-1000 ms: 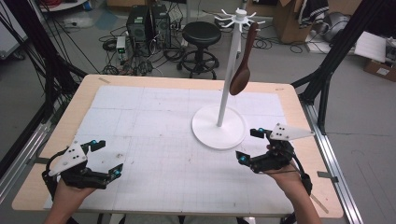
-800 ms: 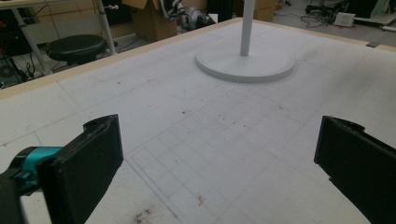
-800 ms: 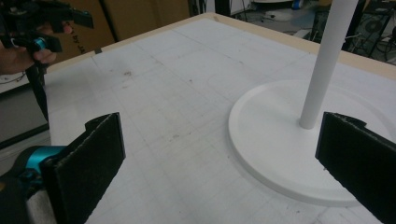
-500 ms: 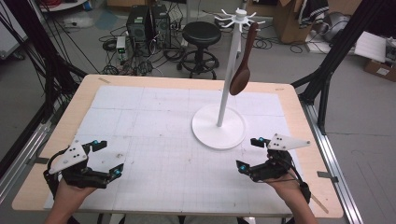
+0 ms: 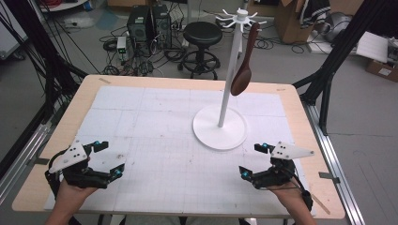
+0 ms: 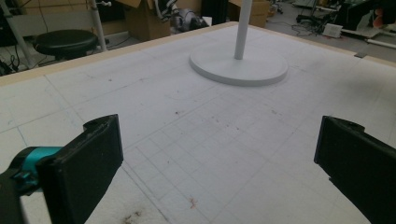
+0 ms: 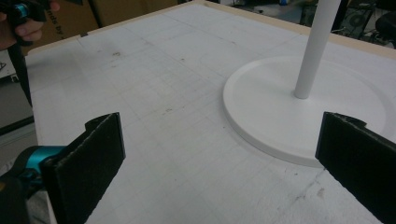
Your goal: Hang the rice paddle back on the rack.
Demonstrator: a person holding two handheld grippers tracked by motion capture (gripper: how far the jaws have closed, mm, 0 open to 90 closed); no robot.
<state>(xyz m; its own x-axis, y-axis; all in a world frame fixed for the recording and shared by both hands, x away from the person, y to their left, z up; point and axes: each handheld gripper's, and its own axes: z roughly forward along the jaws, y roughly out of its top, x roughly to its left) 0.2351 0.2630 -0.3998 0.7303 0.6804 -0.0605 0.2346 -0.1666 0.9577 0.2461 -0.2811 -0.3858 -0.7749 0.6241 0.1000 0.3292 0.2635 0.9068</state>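
High view: a brown wooden spoon (image 5: 245,70) hangs from the white stand (image 5: 220,126) (rear right of the table (image 5: 300,117)), well apart from both empty, wide-open claws, left gripper (image 5: 104,158) and right gripper (image 5: 253,160), near the front edge.

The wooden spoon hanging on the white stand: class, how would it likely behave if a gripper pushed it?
The spoon hangs from one hook by its handle tip, so it would probably swing freely. It looks like stiff wood, unlikely to bend. The stand has a wide flat base, so it should resist tipping.
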